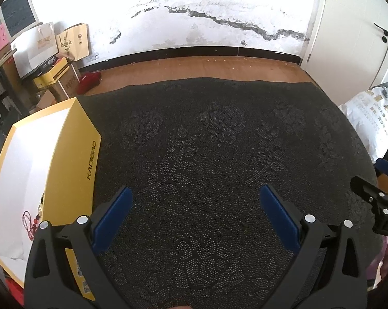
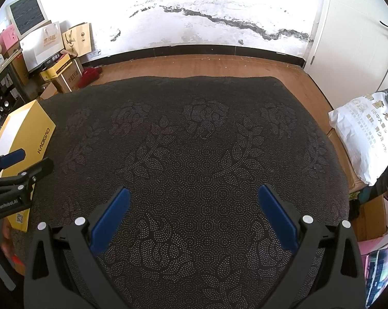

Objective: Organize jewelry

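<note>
Both grippers, left gripper (image 1: 196, 193) and right gripper (image 2: 194, 193), hover wide open and empty over the dark surface (image 1: 219, 141). The jewelry (image 1: 30, 222) lies inside the yellow box (image 1: 73, 167). Step appears complete or pending; next, reach into the box.

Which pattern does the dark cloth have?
The dark cloth shows dotted rose flowers and leaves, clearest in the right wrist view.
</note>
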A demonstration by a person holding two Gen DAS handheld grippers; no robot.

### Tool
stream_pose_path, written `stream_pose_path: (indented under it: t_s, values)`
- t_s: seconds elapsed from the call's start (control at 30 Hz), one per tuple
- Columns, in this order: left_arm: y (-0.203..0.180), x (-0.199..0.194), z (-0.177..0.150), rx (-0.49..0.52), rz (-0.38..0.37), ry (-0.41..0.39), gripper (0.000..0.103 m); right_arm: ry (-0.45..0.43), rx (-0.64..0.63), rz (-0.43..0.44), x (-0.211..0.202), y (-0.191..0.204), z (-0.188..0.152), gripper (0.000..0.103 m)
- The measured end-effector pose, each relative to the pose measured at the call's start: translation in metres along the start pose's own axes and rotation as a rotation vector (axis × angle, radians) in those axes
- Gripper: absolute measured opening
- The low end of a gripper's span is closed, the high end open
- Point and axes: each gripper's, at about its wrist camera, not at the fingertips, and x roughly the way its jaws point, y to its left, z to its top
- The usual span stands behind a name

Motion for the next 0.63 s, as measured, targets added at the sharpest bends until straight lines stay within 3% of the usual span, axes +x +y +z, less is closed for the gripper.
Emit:
stream_pose_path:
  t_s: [0.3, 0.63]
  values:
    - [-0.0031, 0.0022, -0.0040, -0.029, -0.051, 0.007, 0.097, 0.000, -0.001, 0.001, 0.0000, 0.0002, -0.0002, 0.096]
    - [-0.0013, 0.0057, -0.0040, -0.048, -0.040, 0.032, 0.097, -0.002, -0.002, 0.003, -0.0006, -0.0012, 0.0003, 0.096]
